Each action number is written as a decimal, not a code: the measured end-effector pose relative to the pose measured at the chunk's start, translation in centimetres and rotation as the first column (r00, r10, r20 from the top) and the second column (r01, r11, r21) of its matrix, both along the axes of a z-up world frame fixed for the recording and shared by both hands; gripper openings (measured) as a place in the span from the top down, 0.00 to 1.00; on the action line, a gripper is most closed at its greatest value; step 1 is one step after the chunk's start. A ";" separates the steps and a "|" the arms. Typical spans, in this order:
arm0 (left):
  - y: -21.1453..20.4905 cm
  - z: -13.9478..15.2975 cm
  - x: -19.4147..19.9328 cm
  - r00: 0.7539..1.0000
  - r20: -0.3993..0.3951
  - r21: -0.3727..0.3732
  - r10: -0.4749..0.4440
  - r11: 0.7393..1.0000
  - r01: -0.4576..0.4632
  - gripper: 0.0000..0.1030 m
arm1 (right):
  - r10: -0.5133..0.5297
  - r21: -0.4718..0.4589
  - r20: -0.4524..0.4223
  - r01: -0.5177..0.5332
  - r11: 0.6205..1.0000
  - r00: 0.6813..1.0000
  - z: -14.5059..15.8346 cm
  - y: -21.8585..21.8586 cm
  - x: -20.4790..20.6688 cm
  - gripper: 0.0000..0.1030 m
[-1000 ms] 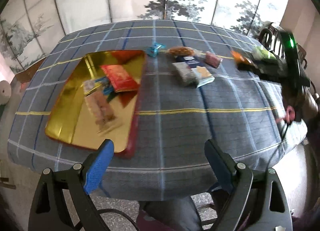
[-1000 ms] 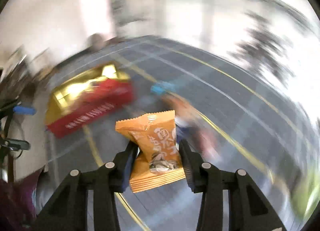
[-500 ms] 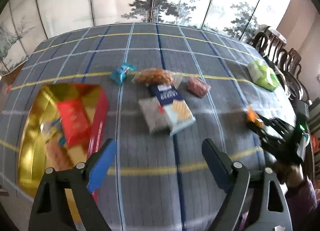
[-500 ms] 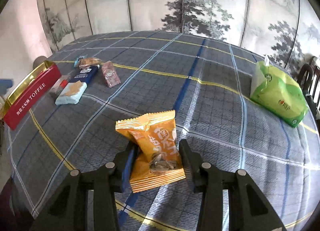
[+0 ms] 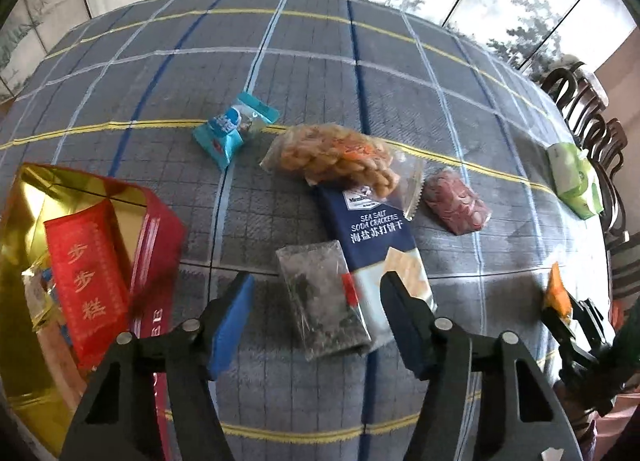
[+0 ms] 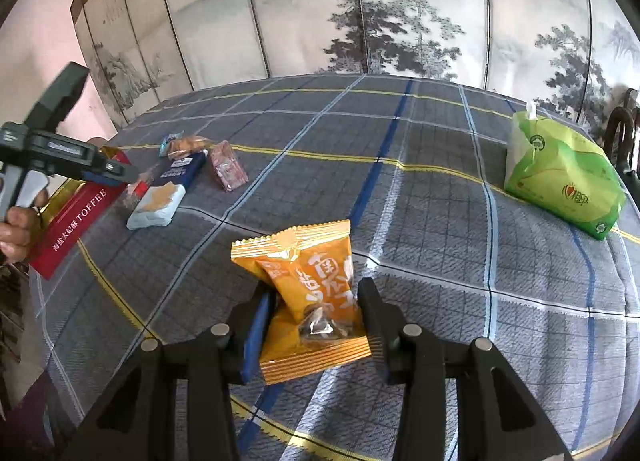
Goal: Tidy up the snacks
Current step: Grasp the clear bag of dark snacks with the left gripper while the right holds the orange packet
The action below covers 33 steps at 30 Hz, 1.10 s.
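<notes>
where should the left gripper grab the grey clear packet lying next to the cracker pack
Take the grey clear packet across its narrow width, about mid-length, coming straight down from above. It lies flat on the tablecloth, its long side running away from the left gripper, whose jaws have just been closing and already straddle it. Its right edge touches or overlaps the sea salt cracker pack, so that finger may catch both.

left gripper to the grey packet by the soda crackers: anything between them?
Nothing visible. The left gripper, jaws just closing but not yet touching, straddles the grey packet from above. The cracker pack lies against the packet's right edge, under the right finger, and may get caught.
</notes>
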State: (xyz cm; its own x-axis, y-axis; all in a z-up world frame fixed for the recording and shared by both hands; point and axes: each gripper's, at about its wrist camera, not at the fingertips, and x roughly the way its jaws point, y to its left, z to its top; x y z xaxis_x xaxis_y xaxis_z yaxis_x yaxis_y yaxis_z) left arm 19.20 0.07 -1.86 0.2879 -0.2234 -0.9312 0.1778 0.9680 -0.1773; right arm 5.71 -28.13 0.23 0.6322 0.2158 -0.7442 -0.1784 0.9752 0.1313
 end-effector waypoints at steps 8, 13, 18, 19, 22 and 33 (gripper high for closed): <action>0.9 -1.6 0.5 0.998 -0.043 -0.070 0.053 0.996 -0.056 0.64 | -0.010 0.035 0.002 0.010 0.999 1.000 0.1 -0.6 -0.1 0.58; 1.9 -1.7 -0.3 0.993 -0.053 -0.112 0.101 0.988 -0.107 0.68 | -0.013 0.034 -0.002 0.013 0.999 1.000 0.0 -0.6 0.0 0.58; 2.1 -1.8 -1.8 0.993 -0.040 -0.128 0.114 0.985 -0.119 0.68 | -0.018 0.035 -0.007 0.018 0.999 1.000 -0.2 -0.6 0.1 0.58; 2.1 -1.8 -1.8 0.993 -0.036 -0.129 0.113 0.985 -0.117 0.68 | -0.018 0.033 -0.009 0.018 0.999 1.000 -0.2 -0.6 0.1 0.58; 1.2 -1.9 -1.6 0.995 -0.011 -0.089 0.098 0.991 -0.099 0.67 | -0.015 0.021 -0.016 0.015 1.000 1.000 -0.3 -0.4 0.2 0.58; 1.0 -1.4 -4.8 0.997 0.027 -0.101 0.074 0.992 -0.071 0.71 | -0.017 -0.067 -0.043 0.014 0.998 0.999 -0.8 0.8 0.6 0.56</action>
State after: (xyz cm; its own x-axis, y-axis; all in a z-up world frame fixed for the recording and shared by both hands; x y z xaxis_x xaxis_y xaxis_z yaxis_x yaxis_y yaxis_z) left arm 14.39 1.05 -3.26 0.3347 -0.2922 -0.8959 0.1145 0.9563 -0.2691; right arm 6.33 -27.30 -0.54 0.6018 0.1554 -0.7834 -0.1590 0.9846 0.0732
